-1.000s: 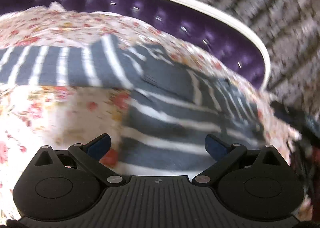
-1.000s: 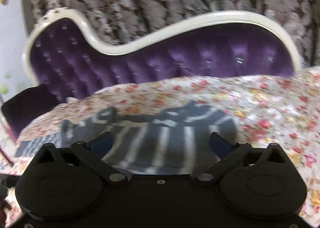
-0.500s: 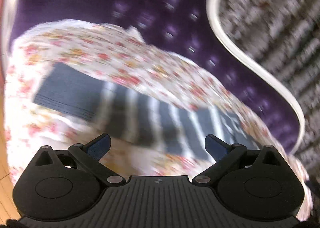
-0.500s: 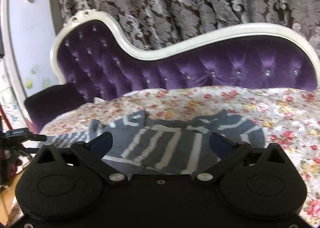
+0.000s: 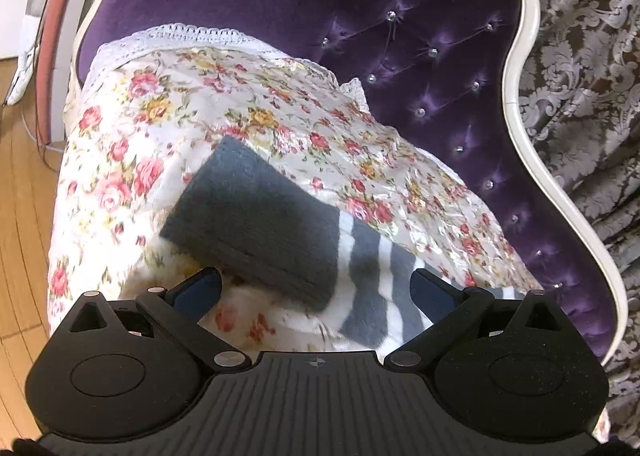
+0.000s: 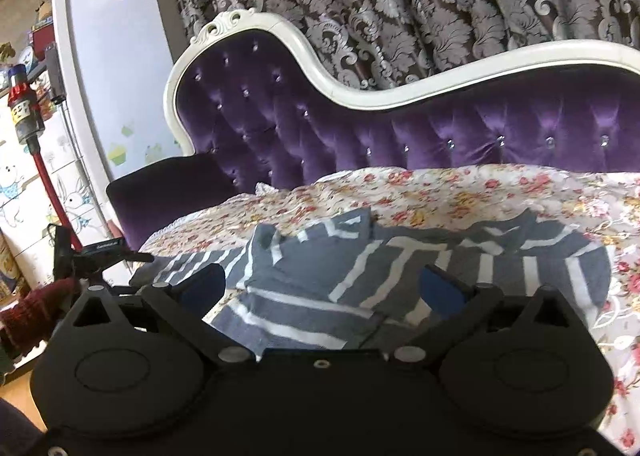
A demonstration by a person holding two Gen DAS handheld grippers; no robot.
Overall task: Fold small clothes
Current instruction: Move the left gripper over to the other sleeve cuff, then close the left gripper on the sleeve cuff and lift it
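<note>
A small grey sweater with white stripes [image 6: 360, 268] lies spread on the floral cover [image 6: 460, 191] of the purple sofa. In the left wrist view its sleeve [image 5: 368, 284] stretches toward the sofa's end, ending in a plain grey cuff [image 5: 256, 223]. My left gripper [image 5: 316, 292] is open and empty, hovering just above the sleeve near the cuff. My right gripper [image 6: 320, 288] is open and empty, low over the sweater's body. The sweater's near part is hidden behind both grippers.
The purple tufted backrest [image 6: 400, 135] with its white frame [image 5: 524, 67] runs behind the cover [image 5: 168, 115]. Wooden floor [image 5: 20, 183] lies past the sofa's left end. A red vacuum [image 6: 36, 151] stands by the wall at left.
My left gripper has swung from the sweater's body along the sleeve to the cuff. My right gripper has shifted right and a little closer to the sweater. Both stay open.
</note>
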